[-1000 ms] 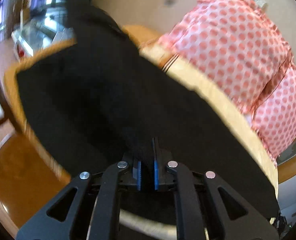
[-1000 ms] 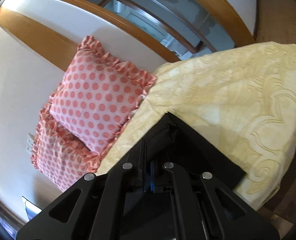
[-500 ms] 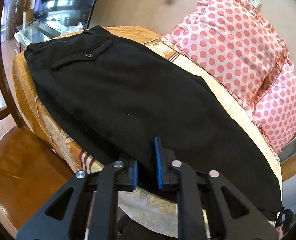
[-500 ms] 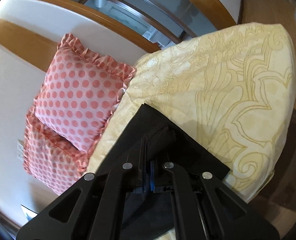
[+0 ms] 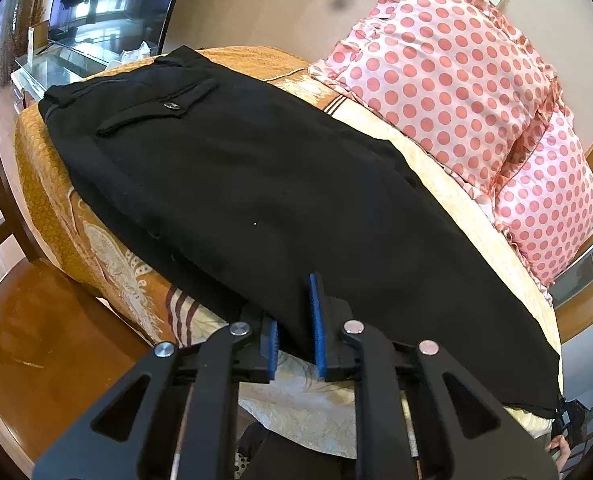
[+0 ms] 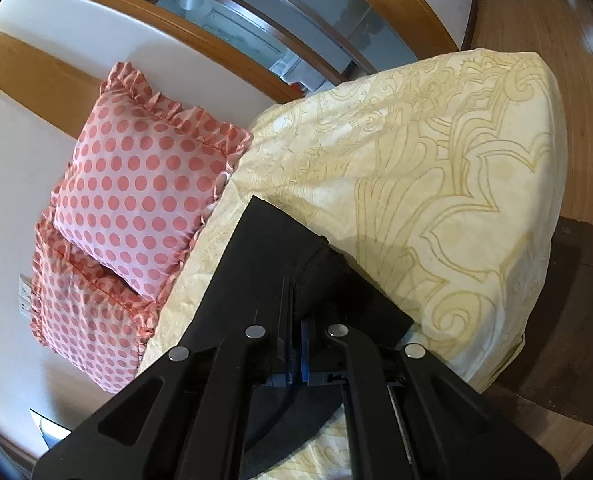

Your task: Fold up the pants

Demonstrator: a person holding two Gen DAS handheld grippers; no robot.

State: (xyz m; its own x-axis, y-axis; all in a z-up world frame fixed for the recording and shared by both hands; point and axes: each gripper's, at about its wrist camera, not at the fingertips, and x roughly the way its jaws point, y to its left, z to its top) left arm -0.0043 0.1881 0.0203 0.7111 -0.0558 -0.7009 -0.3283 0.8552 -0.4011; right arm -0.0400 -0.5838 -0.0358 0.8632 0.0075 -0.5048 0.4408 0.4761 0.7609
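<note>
Black pants (image 5: 256,184) lie flat along the bed, waistband and back pocket at the far left, leg ends at the right. My left gripper (image 5: 294,332) is open at the pants' near edge, the cloth lying between its blue pads without being clamped. My right gripper (image 6: 296,344) is shut on the leg end of the pants (image 6: 296,264), which rests on the bedspread.
The bed has a yellow patterned bedspread (image 6: 436,168). Two pink polka-dot pillows (image 5: 456,80) lean against the wall behind it; they also show in the right wrist view (image 6: 144,184). A wooden chair seat (image 5: 36,344) stands at the bed's left side. Wooden floor (image 6: 544,8) lies beyond.
The pants were lifted and moving a second ago; now they lie flat on the bed. My left gripper has opened and let go. My right gripper stays shut on the leg end.
</note>
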